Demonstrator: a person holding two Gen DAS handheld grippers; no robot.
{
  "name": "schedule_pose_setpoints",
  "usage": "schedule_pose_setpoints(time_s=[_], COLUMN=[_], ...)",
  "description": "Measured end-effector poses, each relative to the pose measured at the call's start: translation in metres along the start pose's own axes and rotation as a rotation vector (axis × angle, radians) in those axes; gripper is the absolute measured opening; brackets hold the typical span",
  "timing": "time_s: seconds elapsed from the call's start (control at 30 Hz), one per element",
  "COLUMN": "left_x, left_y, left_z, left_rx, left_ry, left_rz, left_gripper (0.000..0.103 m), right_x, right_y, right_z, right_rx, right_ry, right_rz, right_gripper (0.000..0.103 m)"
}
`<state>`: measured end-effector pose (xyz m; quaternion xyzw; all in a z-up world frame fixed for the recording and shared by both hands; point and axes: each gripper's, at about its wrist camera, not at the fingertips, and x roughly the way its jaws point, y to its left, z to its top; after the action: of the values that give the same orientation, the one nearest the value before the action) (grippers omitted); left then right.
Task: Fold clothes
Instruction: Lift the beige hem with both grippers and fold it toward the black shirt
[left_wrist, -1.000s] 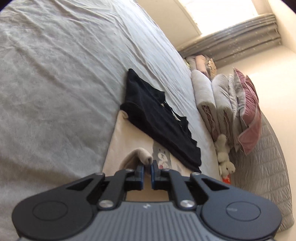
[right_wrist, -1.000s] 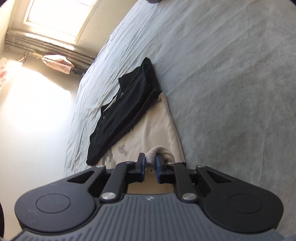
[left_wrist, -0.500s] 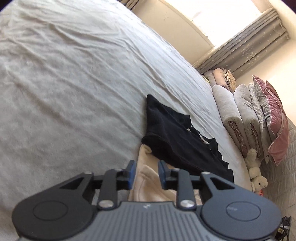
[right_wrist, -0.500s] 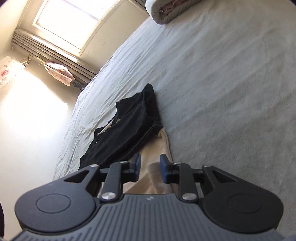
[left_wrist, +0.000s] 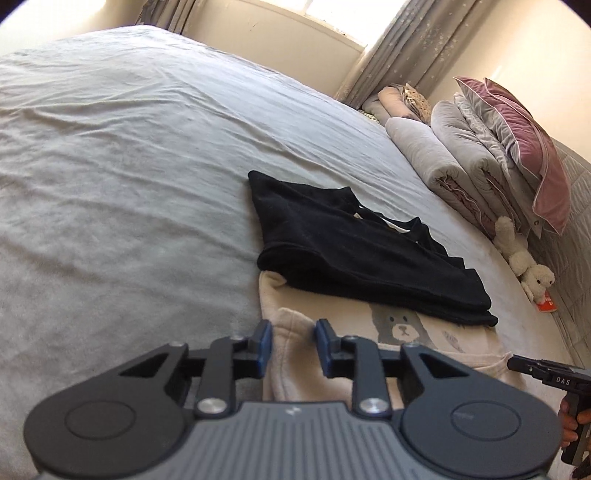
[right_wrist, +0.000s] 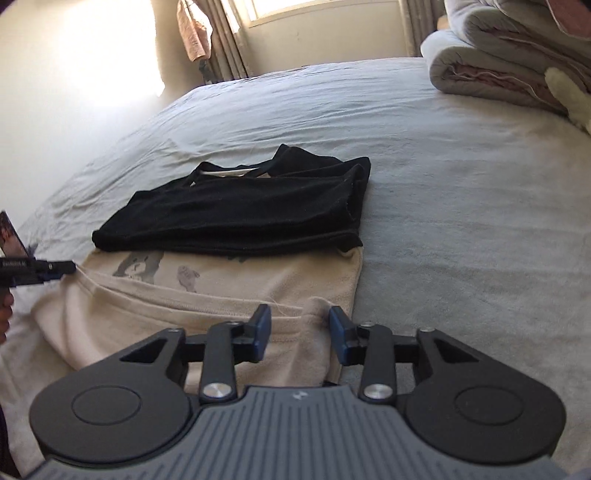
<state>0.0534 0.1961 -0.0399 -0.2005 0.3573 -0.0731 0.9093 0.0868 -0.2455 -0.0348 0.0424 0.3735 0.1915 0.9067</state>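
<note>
A folded black garment (left_wrist: 351, 251) (right_wrist: 240, 214) lies on the far part of a cream garment (left_wrist: 273, 291) (right_wrist: 221, 295) with a grey bear print, both on the bed. My left gripper (left_wrist: 292, 341) is at the cream garment's near left corner; its jaws are closing, with a raised fold of cream cloth between the pads but not pinched. My right gripper (right_wrist: 300, 330) is at the near right corner, its jaws also closing around a cream bump that the pads do not press. Each gripper's tip shows at the edge of the other's view.
The grey bed sheet (left_wrist: 110, 166) stretches wide to the left and far side. Rolled duvets (left_wrist: 443, 158), a pink pillow (left_wrist: 524, 147) and a white plush toy (left_wrist: 524, 258) line the headboard side. A person's hand (left_wrist: 569, 417) holds the right gripper's handle.
Both grippers were shut on folds of the cream garment a second ago, then opened and let the cloth drop. Both views have rolled to level, and the jaws have narrowed again slightly.
</note>
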Motion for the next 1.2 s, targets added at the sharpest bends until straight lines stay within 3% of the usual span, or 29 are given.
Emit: schedule_pose_setpoints(time_s=[0.03, 0.1, 0.23, 0.43, 0.63, 0.8, 0.93, 1.03, 1.2], left_x=[-0.001, -0.003, -0.012, 0.004, 0.033, 0.034, 0.019, 0.006, 0.017], left_y=[-0.003, -0.007, -0.003, -0.005, -0.005, -0.009, -0.021, -0.033, -0.071], left_z=[0.0, 0.0, 0.006, 0.011, 0.008, 0.011, 0.016, 0.018, 0.003], left_rx=[0.016, 0.043, -0.031, -0.042, -0.023, -0.007, 0.014, 0.045, 0.211], left_ry=[-0.013, -0.042, -0.149, -0.177, -0.118, -0.114, -0.168, -0.227, -0.19], left_rz=[0.003, 0.009, -0.029, 0.04, 0.158, 0.189, 0.218, 0.234, 0.155], left_gripper=[0.013, 0.01, 0.009, 0.009, 0.011, 0.017, 0.028, 0.028, 0.029], right_x=[0.0, -0.001, -0.011, -0.011, 0.024, 0.034, 0.023, 0.012, 0.009], right_y=[0.0, -0.001, -0.011, -0.019, -0.028, -0.028, -0.024, -0.012, 0.032], right_z=[0.0, 0.0, 0.006, 0.018, 0.017, 0.014, 0.018, 0.021, 0.02], right_rx=[-0.009, -0.025, 0.047, 0.106, 0.147, 0.146, 0.15, 0.128, -0.009], right_ry=[-0.01, -0.031, -0.107, -0.223, -0.158, -0.141, -0.151, -0.197, -0.241], right_rz=[-0.006, -0.017, -0.035, -0.089, -0.14, -0.168, -0.166, -0.198, -0.162], right_gripper=[0.013, 0.009, 0.008, 0.007, 0.007, 0.007, 0.021, 0.029, 0.039])
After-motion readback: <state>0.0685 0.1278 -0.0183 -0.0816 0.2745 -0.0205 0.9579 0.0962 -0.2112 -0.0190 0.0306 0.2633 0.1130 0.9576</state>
